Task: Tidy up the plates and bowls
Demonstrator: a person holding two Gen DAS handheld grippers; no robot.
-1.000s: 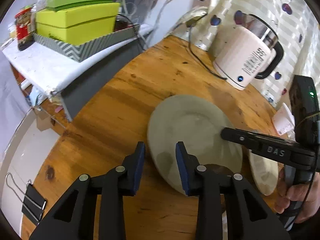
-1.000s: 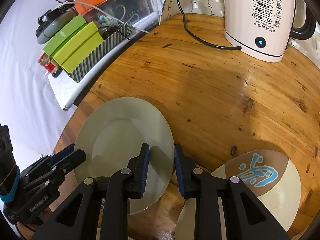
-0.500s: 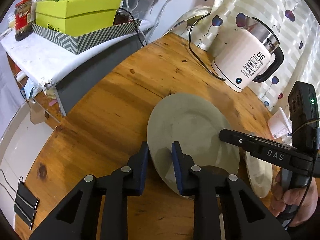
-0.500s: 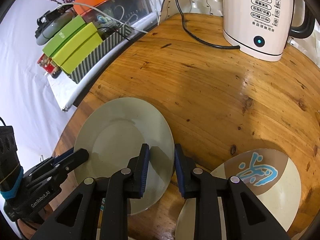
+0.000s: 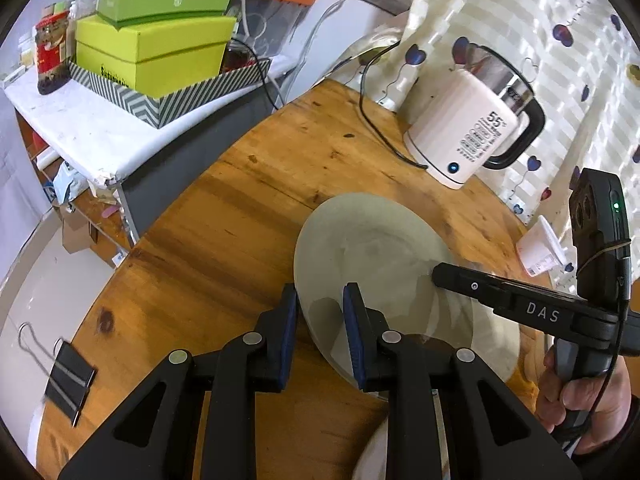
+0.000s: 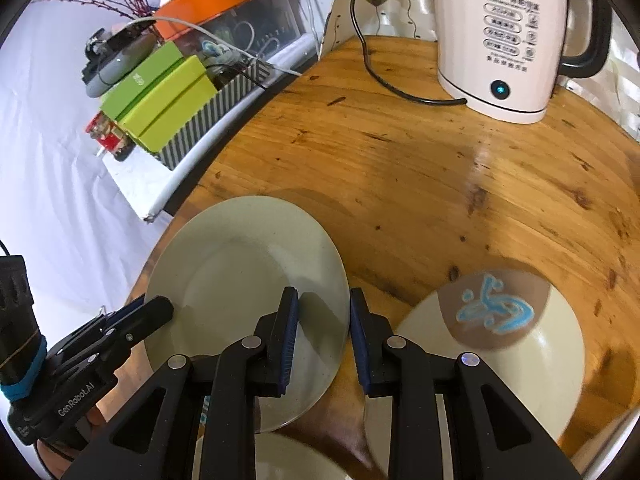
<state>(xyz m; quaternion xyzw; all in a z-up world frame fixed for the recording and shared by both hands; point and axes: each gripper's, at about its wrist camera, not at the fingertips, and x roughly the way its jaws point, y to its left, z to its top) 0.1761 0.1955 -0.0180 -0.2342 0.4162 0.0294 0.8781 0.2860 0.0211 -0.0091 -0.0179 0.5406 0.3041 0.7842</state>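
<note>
Left wrist view: the left gripper (image 5: pixel 316 312) has its two blue pads pinched onto the near rim of the plate (image 5: pixel 380 256), one pad over the inner face and one outside the edge. Right wrist view: the right gripper (image 6: pixel 322 320) clamps the opposite rim of the same plate in the same way, one pad on the plate's face and the other beyond its edge. In each view the other gripper reaches the far side of the plate, so the plate is carried between the two tools. A person's hand (image 5: pixel 588 400) grips the handle of the right tool at the picture's lower right.

The plate is pale grey-green and empty. It sits over the near edge of the round wooden table (image 5: pixel 240 216), and a shadow lies on the wood just beyond its far rim, so it appears to be clear of the surface.

Just beside the plate, on the right gripper's side, is a cream bowl (image 6: pixel 492 336) with a brown patch and a blue mark; whether it is upright cannot be told. A second pale plate (image 6: pixel 280 460) shows partly below the held one.

Farther back stands a white electric kettle (image 5: pixel 468 140) with a black handle; its black cord (image 5: pixel 376 120) runs across the table. Beyond the table's edge, green boxes (image 5: pixel 152 56) sit in a striped tray (image 5: pixel 200 96). A black binder clip (image 5: pixel 68 384) lies near the table's left edge.
</note>
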